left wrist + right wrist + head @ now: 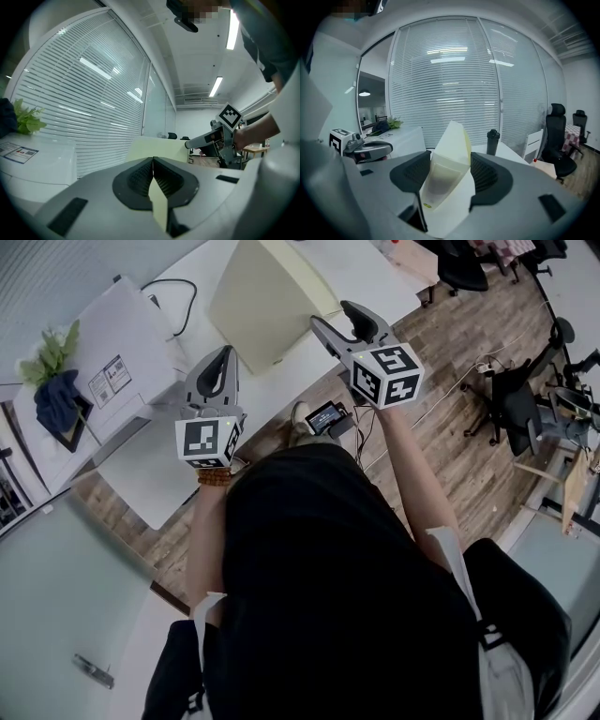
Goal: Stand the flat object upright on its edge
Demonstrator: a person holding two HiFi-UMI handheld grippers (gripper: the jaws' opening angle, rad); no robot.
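A large pale yellow flat box (262,296) stands on the white table (309,371), leaning a little, with its broad face toward me. My right gripper (334,315) straddles the box's near right corner. In the right gripper view the box (449,145) fills the gap between the wide-set pads, which touch it on both sides. My left gripper (225,354) hovers just left of the box with its jaws shut and nothing clearly held. From the left gripper view the closed tips (153,161) point at the box (157,147).
A white carton (122,343) with a black cable (178,292) sits at the table's left, beside a green plant (52,351) and a dark blue cloth (56,401). A black bottle (492,141) stands further along the table. Office chairs (516,404) stand on the wooden floor.
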